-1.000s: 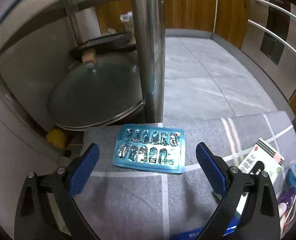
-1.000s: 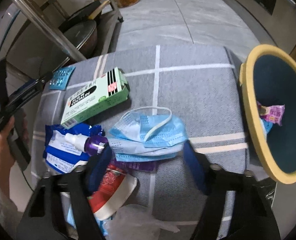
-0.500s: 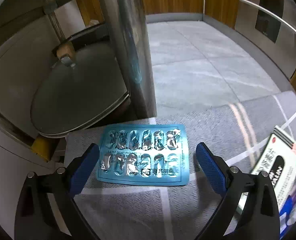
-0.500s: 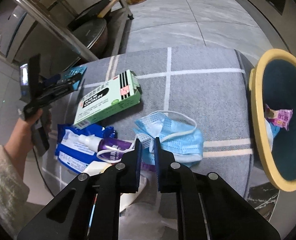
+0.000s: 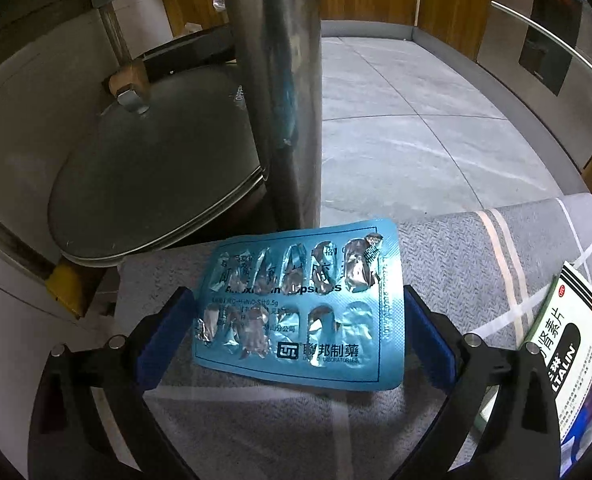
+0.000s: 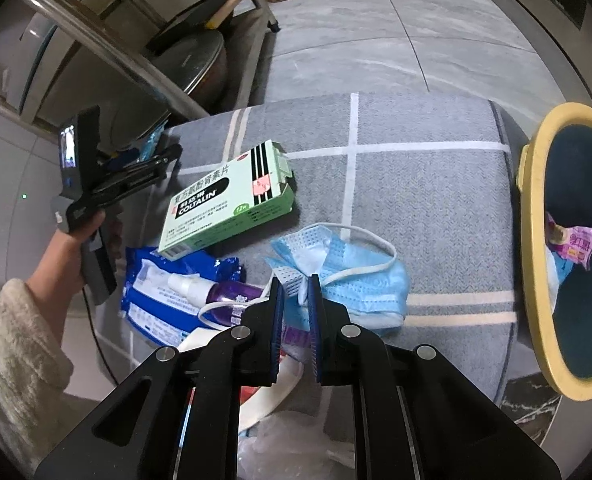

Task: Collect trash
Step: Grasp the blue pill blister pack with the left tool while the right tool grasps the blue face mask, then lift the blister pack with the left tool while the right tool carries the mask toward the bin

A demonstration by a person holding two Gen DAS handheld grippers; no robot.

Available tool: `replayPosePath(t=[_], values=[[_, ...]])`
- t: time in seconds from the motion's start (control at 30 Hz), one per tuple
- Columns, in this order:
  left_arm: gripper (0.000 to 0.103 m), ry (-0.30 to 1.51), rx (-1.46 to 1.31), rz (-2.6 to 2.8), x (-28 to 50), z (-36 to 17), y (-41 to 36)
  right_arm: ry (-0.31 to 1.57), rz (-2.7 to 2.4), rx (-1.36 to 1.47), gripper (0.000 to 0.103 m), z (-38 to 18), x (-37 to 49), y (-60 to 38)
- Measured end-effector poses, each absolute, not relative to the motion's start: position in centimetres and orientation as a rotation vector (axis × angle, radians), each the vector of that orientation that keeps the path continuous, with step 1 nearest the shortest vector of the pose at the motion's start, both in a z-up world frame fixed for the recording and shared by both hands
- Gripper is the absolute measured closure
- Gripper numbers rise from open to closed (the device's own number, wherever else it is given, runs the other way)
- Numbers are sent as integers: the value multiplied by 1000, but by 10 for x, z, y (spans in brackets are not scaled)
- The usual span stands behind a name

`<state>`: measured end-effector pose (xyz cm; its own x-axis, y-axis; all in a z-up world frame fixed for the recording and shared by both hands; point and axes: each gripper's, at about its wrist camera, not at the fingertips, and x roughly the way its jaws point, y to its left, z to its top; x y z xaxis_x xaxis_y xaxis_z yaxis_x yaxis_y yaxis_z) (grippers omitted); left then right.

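Left claw (image 5: 296, 320) spread wide, its fingers flanking the blister pack (image 5: 302, 306) at the grey cushion's (image 6: 436, 208) corner. Right claw (image 6: 296, 300) pinching the face mask (image 6: 352, 280) mid-cushion, left of the yellow bin (image 6: 530, 264).

Glossy foil blister pack (image 5: 300, 308) lies on matt woven cloth (image 5: 448, 256) beside a polished metal post (image 5: 284, 92).
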<state>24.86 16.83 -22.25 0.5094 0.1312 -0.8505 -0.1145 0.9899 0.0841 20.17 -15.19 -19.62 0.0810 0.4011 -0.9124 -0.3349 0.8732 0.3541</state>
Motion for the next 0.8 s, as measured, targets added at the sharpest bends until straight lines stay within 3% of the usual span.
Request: replayPosePath(t=[0.23, 0.7, 0.8], values=[[17, 1016, 13, 145, 241, -221, 175, 1385, 549, 63, 90, -196, 203, -152], [20, 1020, 28, 134, 233, -219, 173, 1379, 554, 65, 90, -194, 204, -150], [25, 1012, 42, 135, 233, -218, 169, 1378, 555, 64, 90, -193, 205, -151]])
